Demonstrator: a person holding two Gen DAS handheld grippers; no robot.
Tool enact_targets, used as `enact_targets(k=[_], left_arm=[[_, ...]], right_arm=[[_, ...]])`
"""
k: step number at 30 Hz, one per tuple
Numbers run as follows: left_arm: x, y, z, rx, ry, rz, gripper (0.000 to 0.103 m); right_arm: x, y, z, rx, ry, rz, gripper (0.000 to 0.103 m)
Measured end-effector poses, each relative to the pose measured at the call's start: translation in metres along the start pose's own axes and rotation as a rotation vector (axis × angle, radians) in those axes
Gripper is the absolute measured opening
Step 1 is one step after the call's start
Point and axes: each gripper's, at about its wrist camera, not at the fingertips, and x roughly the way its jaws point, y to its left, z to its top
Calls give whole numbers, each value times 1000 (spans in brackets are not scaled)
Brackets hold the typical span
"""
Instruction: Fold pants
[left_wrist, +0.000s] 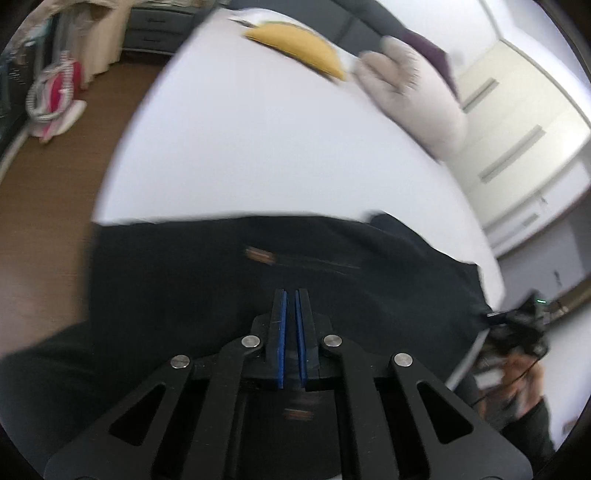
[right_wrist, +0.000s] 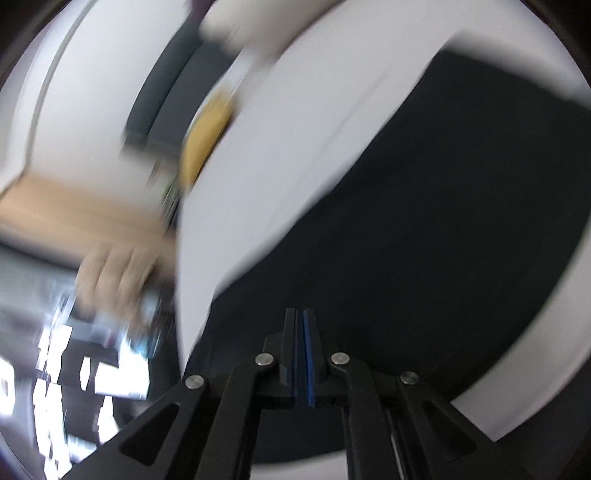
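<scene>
Black pants (left_wrist: 229, 280) lie spread across the near part of a white bed (left_wrist: 258, 147). My left gripper (left_wrist: 290, 292) hovers over the pants with its blue-padded fingers nearly together and nothing visible between them. In the right wrist view the pants (right_wrist: 424, 221) run diagonally over the bed (right_wrist: 295, 129). My right gripper (right_wrist: 303, 312) is shut, its pads pressed together over the pants' near edge; whether cloth is pinched is unclear. The right gripper and hand also show in the left wrist view (left_wrist: 517, 332), at the pants' right end.
A yellow cushion (left_wrist: 299, 48) and a beige plush pillow (left_wrist: 413, 92) lie at the far side of the bed. The brown floor (left_wrist: 55, 184) is left of the bed, with a pink and striped bag (left_wrist: 55, 96). White wardrobe doors (left_wrist: 517, 129) stand to the right.
</scene>
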Motion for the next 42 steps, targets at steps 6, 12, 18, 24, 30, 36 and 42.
enact_targets(k=[6, 12, 18, 24, 30, 36, 42], left_arm=[[65, -96, -33, 188, 140, -30, 5], [69, -61, -34, 128, 169, -27, 5], [69, -50, -35, 111, 165, -27, 5], [72, -50, -32, 123, 167, -5, 5], [80, -99, -40, 165, 160, 28, 5], [85, -144, -46, 218, 182, -60, 5], [107, -175, -60, 285, 256, -102, 5]], right_arm=[[96, 46, -76, -82, 224, 33, 3], [59, -10, -16, 55, 69, -2, 0], [-24, -81, 44, 158, -184, -84, 0], [-104, -137, 95, 204, -387, -273, 0], [-169, -112, 84, 201, -542, -367, 35], [-166, -98, 29, 270, -525, -233, 48], [-153, -125, 37, 391, -464, -142, 48]])
